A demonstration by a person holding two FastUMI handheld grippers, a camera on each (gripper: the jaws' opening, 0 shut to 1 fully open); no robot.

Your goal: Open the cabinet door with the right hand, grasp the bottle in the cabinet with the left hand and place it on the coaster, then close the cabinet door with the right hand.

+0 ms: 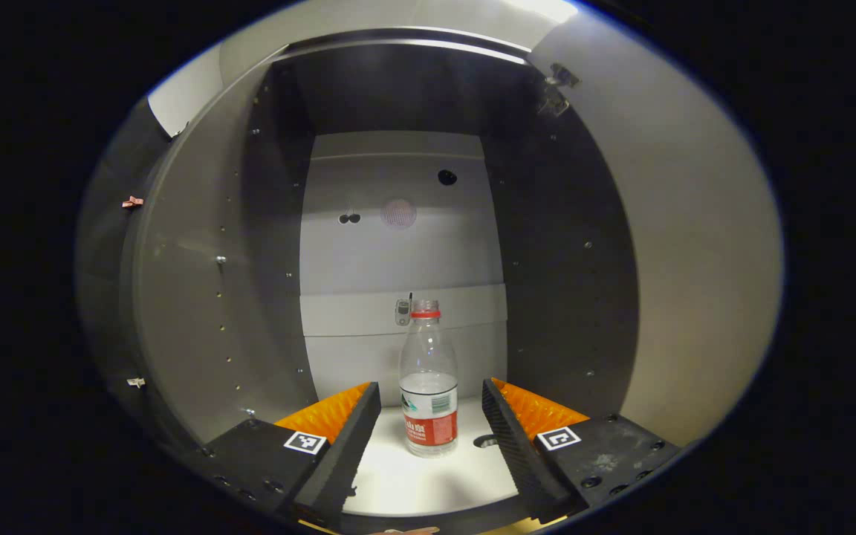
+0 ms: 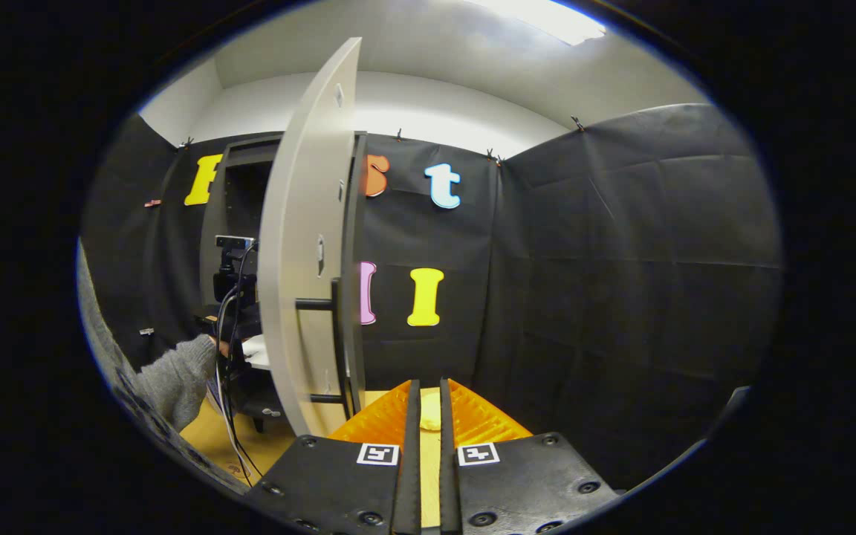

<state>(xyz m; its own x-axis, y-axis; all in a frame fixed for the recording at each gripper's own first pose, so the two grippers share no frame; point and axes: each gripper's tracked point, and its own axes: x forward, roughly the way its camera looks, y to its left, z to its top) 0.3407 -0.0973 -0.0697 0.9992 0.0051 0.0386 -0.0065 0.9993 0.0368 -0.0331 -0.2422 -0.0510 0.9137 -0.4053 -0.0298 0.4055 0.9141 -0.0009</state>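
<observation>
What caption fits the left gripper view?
Open left gripper lines up on the water bottle standing inside the cabinet.

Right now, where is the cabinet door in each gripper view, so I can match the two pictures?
Left gripper view: the cabinet door is the pale panel along the right side, swung open, with its hinges near the top.
Right gripper view: the cabinet door stands left of centre, nearly edge-on, with its bar handle on the right face.
Shared landmark: the dark cabinet, seen from inside in the left gripper view and behind the door in the right gripper view.
</observation>
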